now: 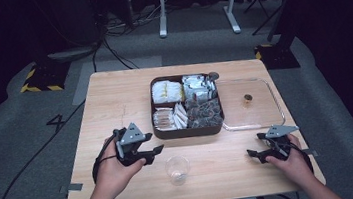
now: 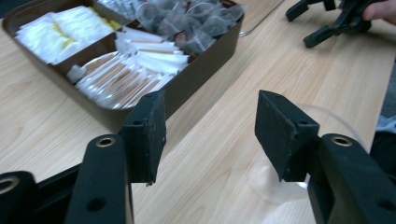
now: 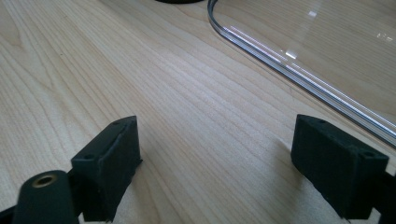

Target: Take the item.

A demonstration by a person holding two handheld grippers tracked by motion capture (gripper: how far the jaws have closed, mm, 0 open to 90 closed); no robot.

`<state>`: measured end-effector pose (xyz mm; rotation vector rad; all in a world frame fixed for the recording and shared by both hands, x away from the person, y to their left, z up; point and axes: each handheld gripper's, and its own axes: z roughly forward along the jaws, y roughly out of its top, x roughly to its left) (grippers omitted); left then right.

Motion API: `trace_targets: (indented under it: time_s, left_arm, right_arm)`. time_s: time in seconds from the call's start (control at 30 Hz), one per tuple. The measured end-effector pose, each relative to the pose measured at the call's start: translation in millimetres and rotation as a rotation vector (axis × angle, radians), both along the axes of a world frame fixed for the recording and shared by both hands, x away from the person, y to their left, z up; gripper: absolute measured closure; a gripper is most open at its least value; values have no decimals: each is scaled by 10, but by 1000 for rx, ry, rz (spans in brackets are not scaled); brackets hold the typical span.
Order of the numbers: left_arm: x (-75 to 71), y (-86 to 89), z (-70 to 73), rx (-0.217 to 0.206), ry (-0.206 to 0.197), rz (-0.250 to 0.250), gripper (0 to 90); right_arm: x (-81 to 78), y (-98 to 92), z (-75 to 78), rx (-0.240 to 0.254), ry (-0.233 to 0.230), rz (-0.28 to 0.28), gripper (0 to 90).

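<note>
A clear plastic cup [image 1: 177, 169] stands upright near the table's front edge, between my two hands. My left gripper [image 1: 158, 152] lies just left of it, pointing right, jaws open with bare wood between the pads. In the left gripper view the gripper [image 2: 210, 135] frames the table, and the cup [image 2: 280, 186] shows low behind the right jaw, apart from it. My right gripper [image 1: 253, 153] rests open on the table at the front right. Its pads [image 3: 112, 158] in the right gripper view stand wide with nothing between them.
A dark brown compartment box [image 1: 188, 132] of wrapped sachets and tea bags sits mid-table, its wall [image 2: 196, 79] close ahead of the left jaws. A clear lid [image 1: 267, 114] with a small brown knob [image 1: 248, 99] lies to its right, its rim [image 3: 289, 60] ahead of the right gripper.
</note>
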<state>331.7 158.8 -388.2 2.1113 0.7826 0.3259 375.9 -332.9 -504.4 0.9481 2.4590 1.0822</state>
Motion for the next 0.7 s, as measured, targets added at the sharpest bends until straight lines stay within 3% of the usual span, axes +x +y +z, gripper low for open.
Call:
trace_targets:
  time_s: [0.1,0.43,0.7]
  left_arm:
    - [6,140,-17,29,-12,22,403]
    - [-17,468,-111,46,-11,72,340]
    - [-92,770,-343,53,7,146,324]
  right_arm:
    - [0,0,0,0,0,0,157]
    - [0,0,0,0,0,0,156]
    - [0,0,0,0,0,0,156]
